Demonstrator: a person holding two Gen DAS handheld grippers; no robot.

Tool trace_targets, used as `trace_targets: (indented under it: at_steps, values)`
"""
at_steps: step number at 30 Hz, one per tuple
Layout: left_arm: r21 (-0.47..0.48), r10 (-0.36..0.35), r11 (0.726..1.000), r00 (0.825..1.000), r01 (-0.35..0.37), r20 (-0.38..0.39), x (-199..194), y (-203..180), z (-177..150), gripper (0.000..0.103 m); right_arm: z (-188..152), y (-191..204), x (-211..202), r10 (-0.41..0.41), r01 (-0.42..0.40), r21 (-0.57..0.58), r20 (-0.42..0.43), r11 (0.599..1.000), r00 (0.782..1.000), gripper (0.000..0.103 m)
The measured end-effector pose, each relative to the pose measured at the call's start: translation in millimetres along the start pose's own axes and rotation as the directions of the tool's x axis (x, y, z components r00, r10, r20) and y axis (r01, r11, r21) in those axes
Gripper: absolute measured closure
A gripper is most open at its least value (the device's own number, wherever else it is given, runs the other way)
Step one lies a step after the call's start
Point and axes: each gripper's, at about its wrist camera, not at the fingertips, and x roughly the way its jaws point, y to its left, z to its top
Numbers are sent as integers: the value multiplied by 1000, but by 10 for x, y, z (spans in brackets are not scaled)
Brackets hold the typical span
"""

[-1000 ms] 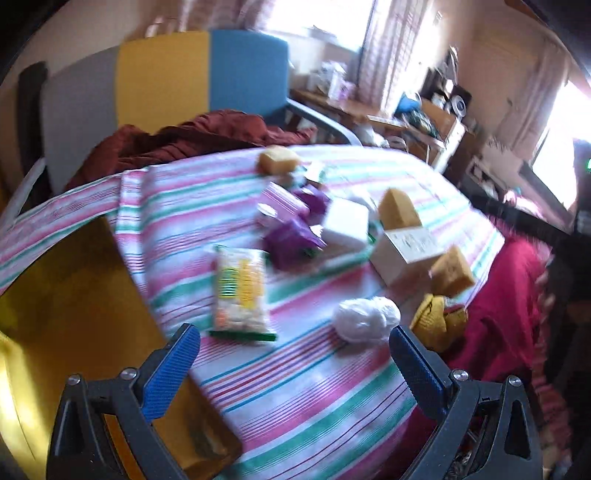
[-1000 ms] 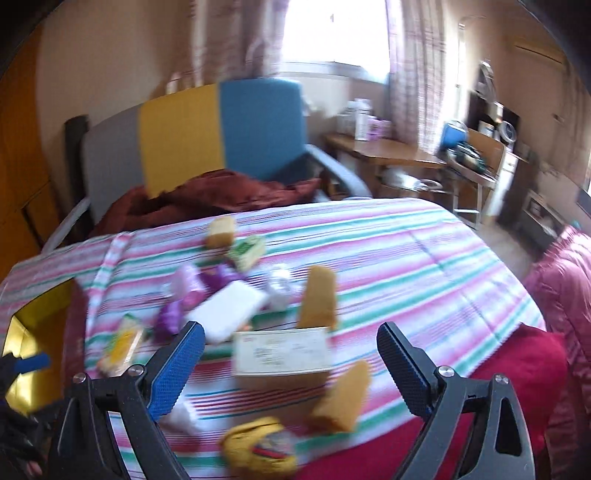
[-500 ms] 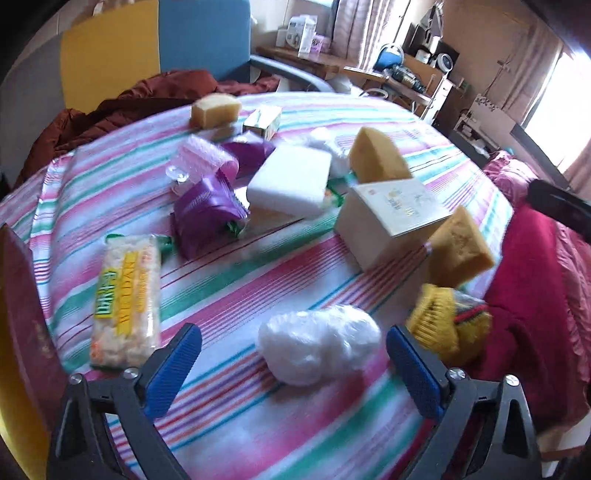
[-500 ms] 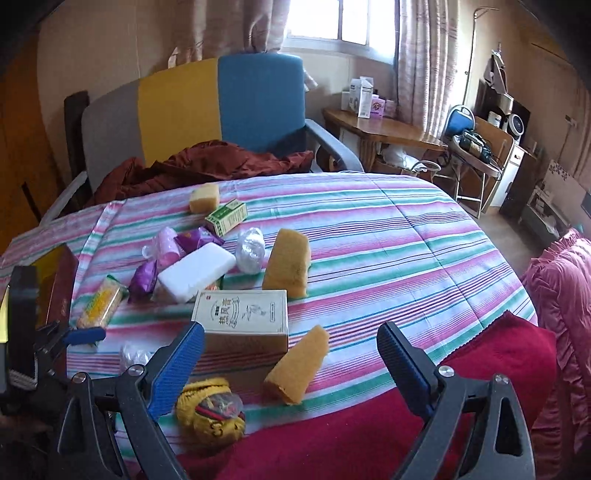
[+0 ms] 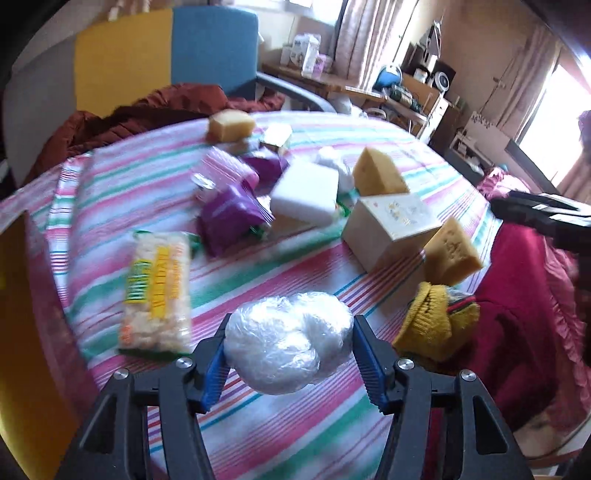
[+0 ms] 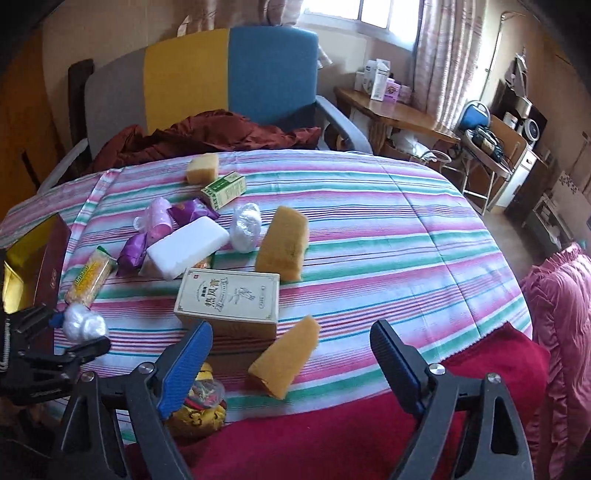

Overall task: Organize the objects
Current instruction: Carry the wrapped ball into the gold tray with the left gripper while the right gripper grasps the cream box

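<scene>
At the near edge of the striped tablecloth (image 5: 122, 177), the clear plastic bundle (image 5: 288, 341) was clamped crosswise by the just-closed left gripper (image 5: 290, 354); the right gripper (image 6: 291, 354) was spread above a sponge wedge (image 6: 286, 356).

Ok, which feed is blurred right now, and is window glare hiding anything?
Left wrist view: motion blur smears the snack packet and purple packets; window blown out at right. Right wrist view: sharp, box print readable, window bright but nothing hidden.

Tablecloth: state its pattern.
Tablecloth: pink, green and white stripes, clearest in the right wrist view.
</scene>
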Motion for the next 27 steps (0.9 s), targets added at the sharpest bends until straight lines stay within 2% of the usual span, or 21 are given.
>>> trace_targets:
  at_steps: [5, 7, 8, 10, 14, 17, 19, 20, 23, 24, 27]
  values:
    - [-42, 11, 999, 997, -8, 71, -409, 169, -75, 41, 118, 164, 184, -3, -1, -72, -54, 997, 999, 17]
    - [-62, 21, 998, 996, -15, 89, -534, 243, -102, 41, 183, 270, 276, 43, -55, -137, -92, 989, 995, 16]
    - [-73, 25, 997, 994, -18, 103, -607, 281, -115, 41, 203, 331, 339, 38, -57, -166, -112, 984, 993, 16]
    - [-95, 40, 995, 991, -28, 125, -737, 345, -155, 41, 241, 405, 431, 31, -54, -183, -127, 982, 991, 11]
    - [-162, 68, 986, 986, -43, 153, -965, 546, -234, 41, 371, 522, 567, 61, -80, -139, -136, 987, 989, 2]
    - [-192, 91, 980, 982, -59, 164, -1085, 678, -315, 40, 451, 662, 561, 36, -65, -217, -134, 974, 990, 2]
    - [-210, 107, 975, 980, -71, 166, -1160, 779, -396, 40, 429, 816, 537, 39, -94, -357, -156, 929, 987, 2]
    - [-220, 113, 973, 980, -75, 166, -1189, 825, -439, 40, 384, 917, 528, 10, -84, -466, -158, 881, 987, 2]
    - [-258, 131, 962, 978, -85, 165, -1253, 944, -547, 40, 259, 1087, 600, -87, -53, -673, -172, 737, 981, 2]
    - [-278, 142, 956, 976, -93, 164, -1281, 1000, -591, 40, 220, 1111, 660, -116, -48, -719, -177, 694, 977, 2]
    - [-323, 174, 939, 972, -117, 157, -1347, 1132, -697, 40, 142, 1150, 935, -196, -53, -798, -211, 600, 958, 2]
